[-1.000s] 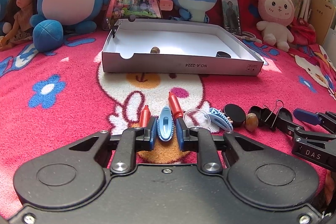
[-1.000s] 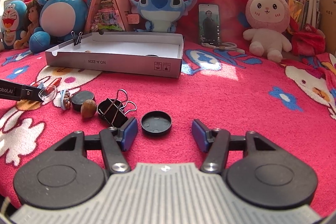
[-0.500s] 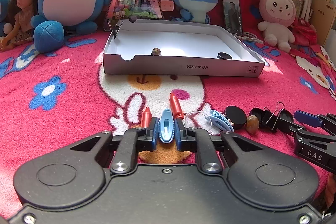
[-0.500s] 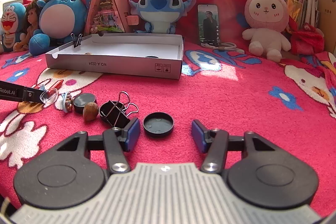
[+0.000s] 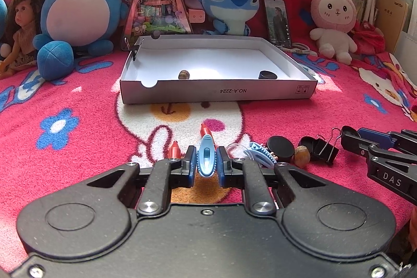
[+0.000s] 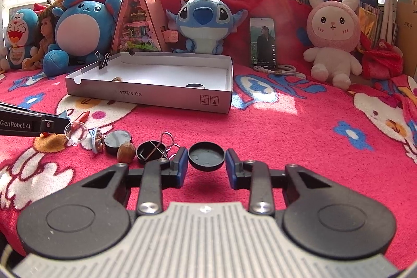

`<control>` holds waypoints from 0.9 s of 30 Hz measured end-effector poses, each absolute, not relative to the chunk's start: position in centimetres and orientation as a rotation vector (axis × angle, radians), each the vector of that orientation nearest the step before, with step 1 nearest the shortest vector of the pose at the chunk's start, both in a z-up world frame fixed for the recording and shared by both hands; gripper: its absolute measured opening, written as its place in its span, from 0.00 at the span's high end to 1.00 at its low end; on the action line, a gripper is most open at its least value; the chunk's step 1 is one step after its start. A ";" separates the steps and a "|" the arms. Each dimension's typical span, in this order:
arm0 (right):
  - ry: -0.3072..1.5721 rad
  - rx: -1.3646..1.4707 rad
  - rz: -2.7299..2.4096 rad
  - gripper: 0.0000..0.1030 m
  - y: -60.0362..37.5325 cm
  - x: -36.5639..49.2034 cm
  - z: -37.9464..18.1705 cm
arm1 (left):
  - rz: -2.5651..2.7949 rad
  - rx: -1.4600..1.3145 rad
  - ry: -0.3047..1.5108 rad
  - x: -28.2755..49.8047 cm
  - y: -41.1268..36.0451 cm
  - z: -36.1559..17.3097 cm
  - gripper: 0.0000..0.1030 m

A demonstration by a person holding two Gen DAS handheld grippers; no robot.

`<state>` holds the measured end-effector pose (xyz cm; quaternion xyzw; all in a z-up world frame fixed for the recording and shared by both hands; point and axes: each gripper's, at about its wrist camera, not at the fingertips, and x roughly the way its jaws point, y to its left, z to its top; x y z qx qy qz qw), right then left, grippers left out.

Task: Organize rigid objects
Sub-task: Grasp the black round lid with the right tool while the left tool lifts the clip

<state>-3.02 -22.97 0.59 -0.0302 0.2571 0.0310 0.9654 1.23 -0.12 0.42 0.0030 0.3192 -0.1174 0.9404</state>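
My left gripper (image 5: 206, 160) is shut on a blue hair clip (image 5: 206, 158), held just above the blanket. My right gripper (image 6: 206, 166) has closed around a black round lid (image 6: 206, 156), pads at its sides. Between them on the blanket lie red crayons (image 5: 174, 149), a clear cup (image 6: 76, 133), a second blue clip (image 5: 260, 154), a black disc (image 5: 280, 148), a nut (image 6: 126, 152) and a black binder clip (image 6: 152, 151). The white box (image 5: 216, 91) ahead holds a nut (image 5: 184, 74) and a black lid (image 5: 267, 75).
Plush toys (image 5: 83, 14), a doll (image 5: 20, 28), a triangular display (image 5: 156, 1), a phone (image 6: 263, 43) with a cable and a pink rabbit (image 6: 331, 35) line the back. A binder clip (image 6: 103, 60) is clipped to the box's far left corner.
My left gripper has shut on the blue hair clip and lifted it a little. My right gripper has moved forward and narrowed around the black lid.
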 end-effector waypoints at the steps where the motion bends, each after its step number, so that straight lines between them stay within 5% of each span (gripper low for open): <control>1: 0.520 -0.060 0.061 0.65 -23.0 -3.0 0.7 | -0.239 0.005 0.652 1.2 -0.1 0.4 0.85; 27: 0.545 0.057 0.029 0.65 -24.5 1.4 3.0 | -0.240 -0.073 0.636 6.3 1.5 4.1 0.85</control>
